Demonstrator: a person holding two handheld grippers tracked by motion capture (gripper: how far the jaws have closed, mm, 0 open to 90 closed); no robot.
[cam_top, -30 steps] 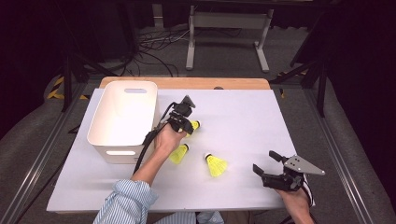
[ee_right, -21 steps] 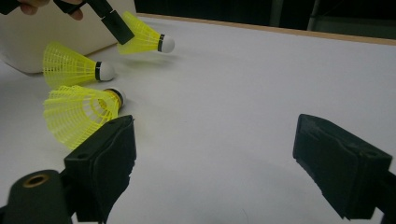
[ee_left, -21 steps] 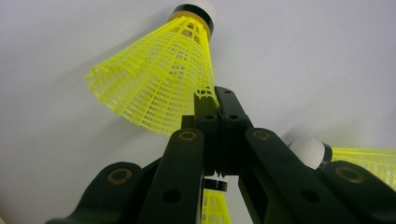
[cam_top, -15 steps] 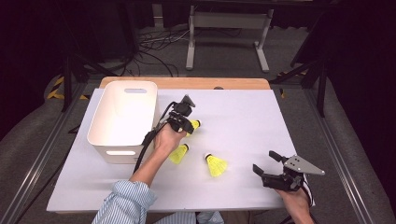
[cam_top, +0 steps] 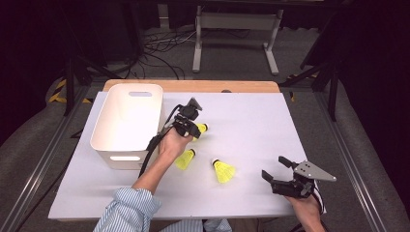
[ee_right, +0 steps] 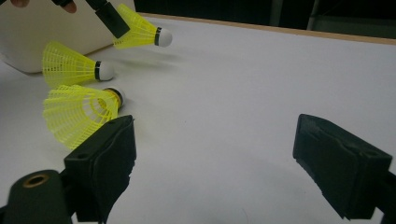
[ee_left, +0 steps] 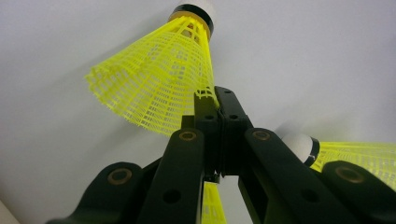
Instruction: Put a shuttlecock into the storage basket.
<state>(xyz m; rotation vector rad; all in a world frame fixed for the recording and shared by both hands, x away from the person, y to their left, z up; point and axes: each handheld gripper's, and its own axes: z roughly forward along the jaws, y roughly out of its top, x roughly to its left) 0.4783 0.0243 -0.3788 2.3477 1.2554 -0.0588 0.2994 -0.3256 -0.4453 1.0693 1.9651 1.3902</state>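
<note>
your left tool [ee_left: 217, 100] pinches only the mesh edge of the shuttlecock [ee_left: 154, 79] beside the bin [cam_top: 126, 123]; that thin grip could slip when you lift. your right tool [ee_right: 215, 158] rests spread.

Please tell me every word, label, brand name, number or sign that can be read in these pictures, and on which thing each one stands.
None: no readable text on the white plastic basket, the three yellow mesh shuttlecocks, the white table top or the black left gripper and right gripper.
</note>
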